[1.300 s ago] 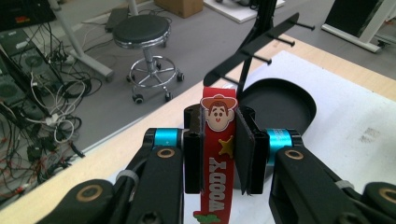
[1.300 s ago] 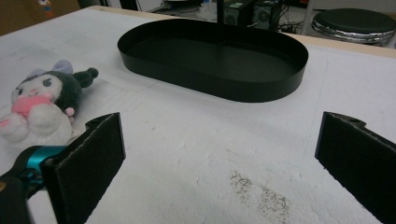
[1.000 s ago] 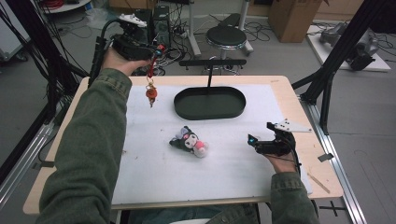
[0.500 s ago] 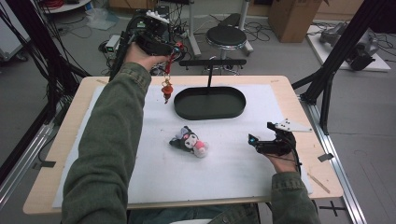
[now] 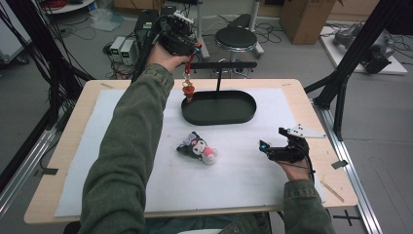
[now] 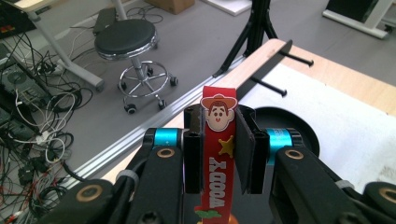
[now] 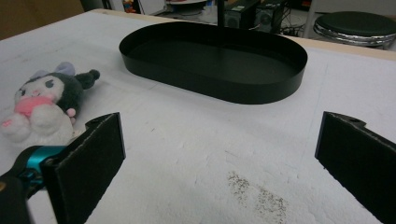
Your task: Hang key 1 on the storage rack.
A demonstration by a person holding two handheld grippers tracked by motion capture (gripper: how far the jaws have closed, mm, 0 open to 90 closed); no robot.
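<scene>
- A red strap [image 6: 215, 158] with a cowboy face charm is clamped between the jaws of the left gripper [image 5: 181, 39], held high above the far left end of the black tray [image 5: 219, 108]; its lower end dangles at the tray's rim.
- The likely aim is judged to be the rack [image 6: 271, 70] with pegs behind the tray; the strap's loop should be steadied before it is brought to a peg.
- The right gripper [image 5: 285, 148] rests wide apart and empty on the white mat [image 5: 243, 180], right of the plush toy [image 5: 197, 147].

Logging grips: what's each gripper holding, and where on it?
Left gripper pinches the red strap just below its cartoon head; right gripper holds nothing.
</scene>
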